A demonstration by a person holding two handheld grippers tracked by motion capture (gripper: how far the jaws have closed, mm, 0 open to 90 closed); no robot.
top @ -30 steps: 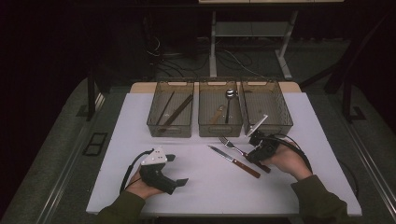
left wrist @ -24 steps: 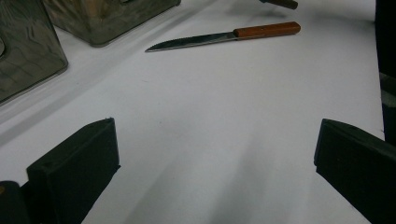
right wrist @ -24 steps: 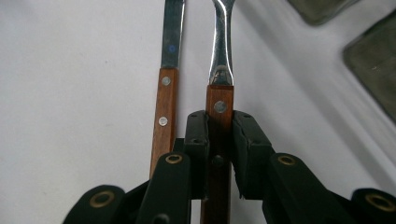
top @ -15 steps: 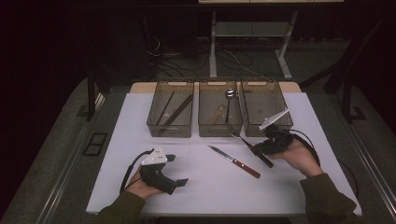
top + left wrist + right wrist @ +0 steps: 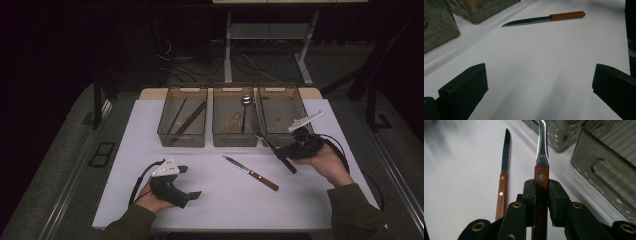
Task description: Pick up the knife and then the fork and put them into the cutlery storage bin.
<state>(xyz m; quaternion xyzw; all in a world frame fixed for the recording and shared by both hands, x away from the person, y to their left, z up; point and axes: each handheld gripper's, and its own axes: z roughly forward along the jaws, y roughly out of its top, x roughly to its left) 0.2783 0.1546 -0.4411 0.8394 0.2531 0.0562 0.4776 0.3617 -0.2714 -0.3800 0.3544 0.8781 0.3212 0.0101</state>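
The right gripper is clamping the wooden handle of the fork between its two pads; the jaws are closed on it. The fork's long axis is running straight forward from the pads, with the tines pointing up and away toward the middle bin and the right bin. The fork is lifted off the white table. The knife is lying flat just beside it. The left gripper is resting open and empty, well apart from the fork.

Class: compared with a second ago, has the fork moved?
Yes. The fork, clamped in the right gripper, has left the table beside the knife, rising toward the right bin.
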